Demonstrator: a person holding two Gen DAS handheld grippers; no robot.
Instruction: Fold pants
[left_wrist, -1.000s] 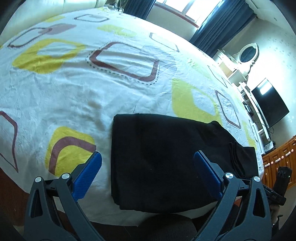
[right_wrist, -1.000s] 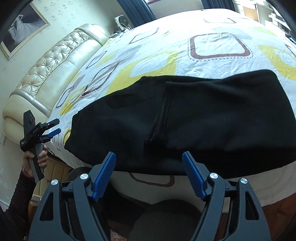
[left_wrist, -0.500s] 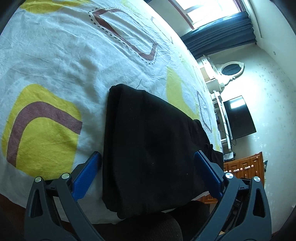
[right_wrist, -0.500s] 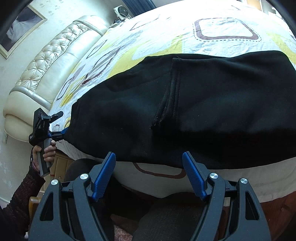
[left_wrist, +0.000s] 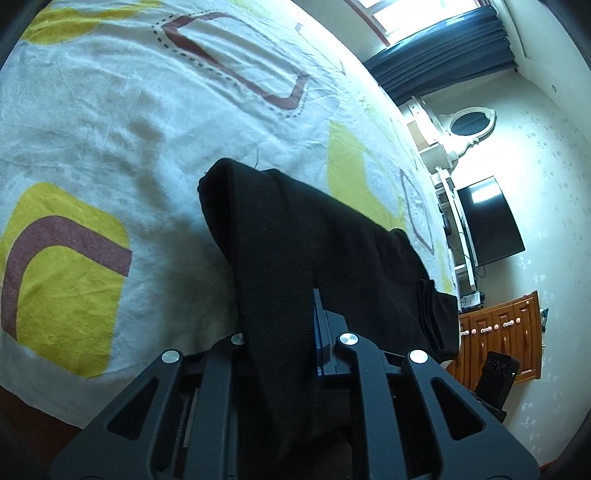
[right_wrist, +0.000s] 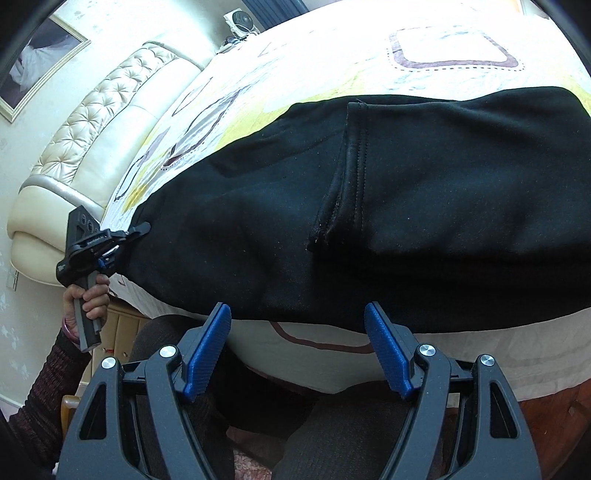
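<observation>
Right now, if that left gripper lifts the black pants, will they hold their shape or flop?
Probably flop: the pants already drape limply out of the left gripper. The thick-looking fabric suggests some weight, so the free end would likely drag across the bedsheet.

Left gripper (left_wrist: 280, 325) jaws mostly hidden under black pants (left_wrist: 332, 258) fabric

My left gripper clamped, my right one spread.

My left gripper (left_wrist: 280, 321) has just been closing, and its jaws now pinch a fold of the black pants (left_wrist: 295, 258) between them, cloth draping over the fingers. From the right wrist view I see that same gripper (right_wrist: 127, 240) gripped by the person's left hand (right_wrist: 90, 295), dark knit sleeve (right_wrist: 40, 391) running down the forearm. My right gripper (right_wrist: 297, 350) points downward, blue pads (right_wrist: 207, 350) wide apart, nothing between them.
</observation>
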